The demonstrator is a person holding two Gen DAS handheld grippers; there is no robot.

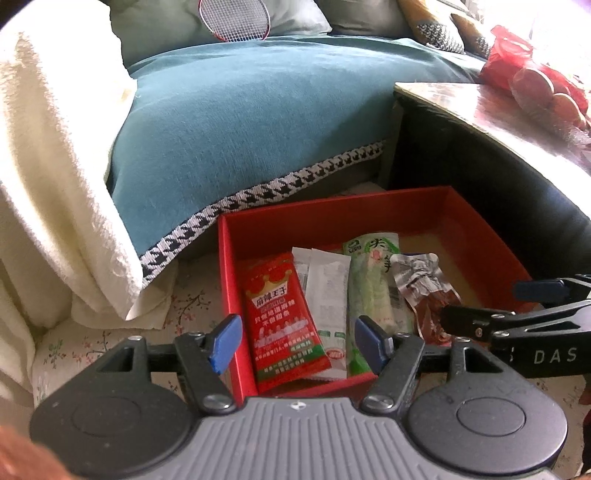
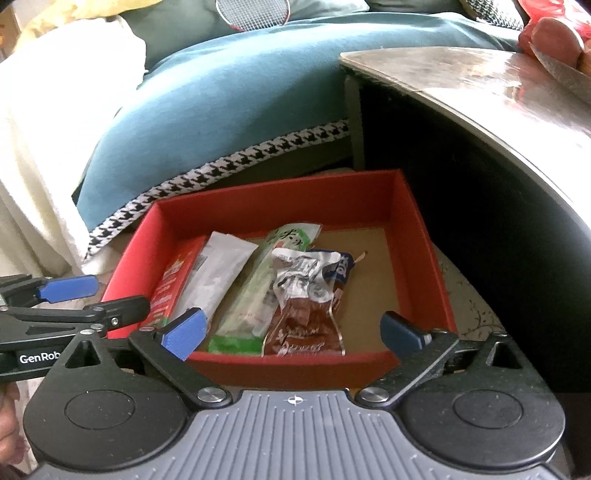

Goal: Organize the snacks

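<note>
A red box [image 1: 332,212] [image 2: 417,254] sits on the floor beside a sofa. Inside lie a red snack packet [image 1: 284,317] [image 2: 173,284], a white packet [image 1: 328,295] [image 2: 218,273], a green packet [image 1: 373,280] [image 2: 255,295] and a silver-and-brown packet [image 1: 421,291] [image 2: 303,310]. My left gripper [image 1: 301,341] is open and empty over the box's near left corner. My right gripper [image 2: 293,332] is open and empty at the box's near edge; it also shows in the left wrist view [image 1: 491,306], at the right.
A teal sofa cover [image 1: 258,122] with a houndstooth trim hangs behind the box. A cream blanket [image 1: 55,184] lies at the left. A low table [image 2: 480,85] with red-bagged fruit [image 1: 535,81] stands at the right. A racket [image 1: 236,18] rests on the sofa.
</note>
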